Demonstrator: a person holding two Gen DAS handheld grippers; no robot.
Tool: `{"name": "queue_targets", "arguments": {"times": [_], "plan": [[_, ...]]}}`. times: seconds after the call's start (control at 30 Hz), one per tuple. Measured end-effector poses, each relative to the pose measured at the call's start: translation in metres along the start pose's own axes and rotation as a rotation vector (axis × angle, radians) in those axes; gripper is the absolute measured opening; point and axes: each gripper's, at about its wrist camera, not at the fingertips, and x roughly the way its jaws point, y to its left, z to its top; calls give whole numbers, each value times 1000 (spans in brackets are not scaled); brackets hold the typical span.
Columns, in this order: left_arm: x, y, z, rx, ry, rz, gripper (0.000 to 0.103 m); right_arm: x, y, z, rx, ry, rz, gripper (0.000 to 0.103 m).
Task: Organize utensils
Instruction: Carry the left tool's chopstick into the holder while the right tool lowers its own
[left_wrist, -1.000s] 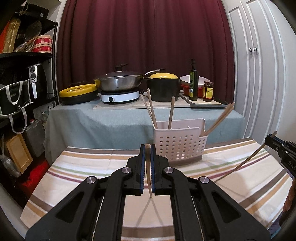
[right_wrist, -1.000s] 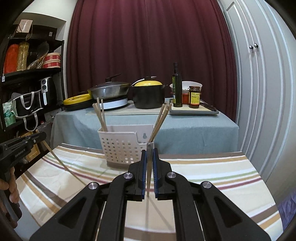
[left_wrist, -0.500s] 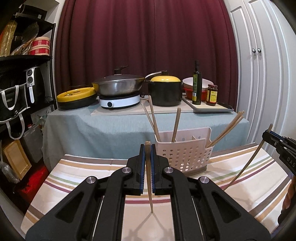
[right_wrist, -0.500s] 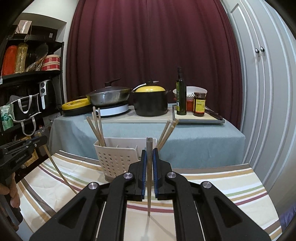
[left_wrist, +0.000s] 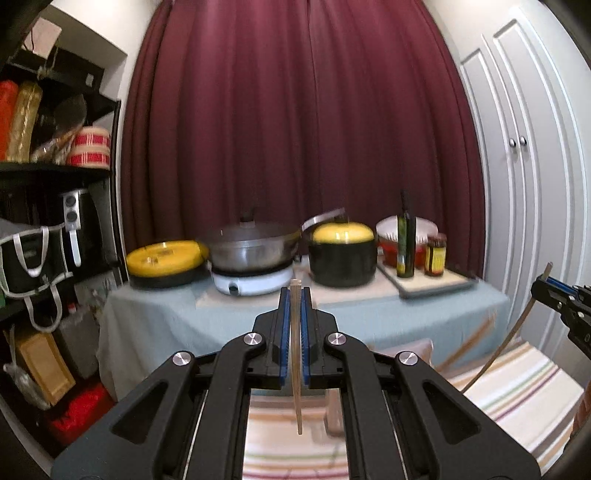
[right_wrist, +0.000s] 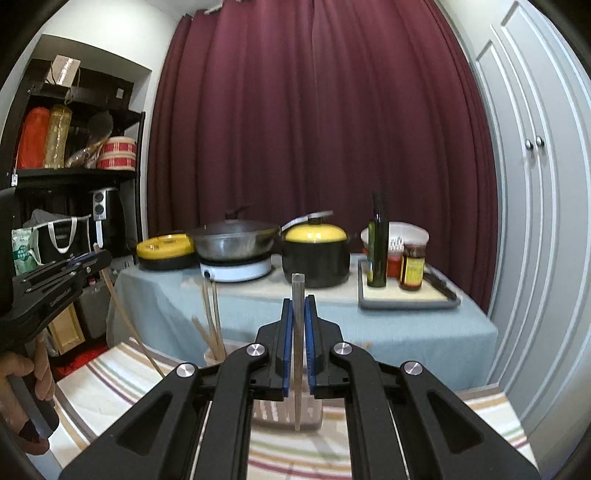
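Note:
My left gripper (left_wrist: 294, 295) is shut on a wooden chopstick (left_wrist: 296, 391) that stands nearly upright between the blue pads, its tip hanging above the striped tablecloth (left_wrist: 517, 384). The right gripper (right_wrist: 298, 306) is likewise shut on an upright chopstick (right_wrist: 297, 398). The white perforated basket (right_wrist: 284, 411) sits low, mostly hidden behind the fingers, with several chopsticks (right_wrist: 212, 325) leaning in its left side. In the left wrist view the basket (left_wrist: 413, 349) is blurred. Each view shows the other gripper at its edge: the right one (left_wrist: 554, 295) and the left one (right_wrist: 85, 264).
Behind stands a table under a teal cloth (right_wrist: 406, 332) with a wok (right_wrist: 232, 240), a black pot with yellow lid (right_wrist: 316, 258), an oil bottle (right_wrist: 376, 251) and a jar (right_wrist: 412, 267). A dark shelf (right_wrist: 74, 173) is left, white cupboard doors (right_wrist: 535, 184) right.
Both grippers have risen and tilted upward with their chopsticks. The basket has dropped low in both views and now sits largely behind the fingers.

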Motion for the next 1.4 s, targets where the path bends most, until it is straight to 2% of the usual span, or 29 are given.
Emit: {"name": "queue_targets", "arguments": {"times": [0.1, 0.33, 0.7, 1.13, 1.4], "plan": [[5, -2, 20, -8, -52, 7, 6, 2, 2, 15, -8, -34, 7, 7], [24, -8, 45, -37, -110, -1, 6, 20, 5, 39, -27, -84, 9, 7], [58, -17, 50, -57, -121, -19, 6, 50, 3, 44, -23, -83, 8, 7], [93, -23, 31, -77, -68, -39, 6, 81, 1, 27, -14, -17, 10, 7], [114, -26, 11, -85, -6, -45, 6, 99, -7, 10, 5, 35, 7, 7]]}}
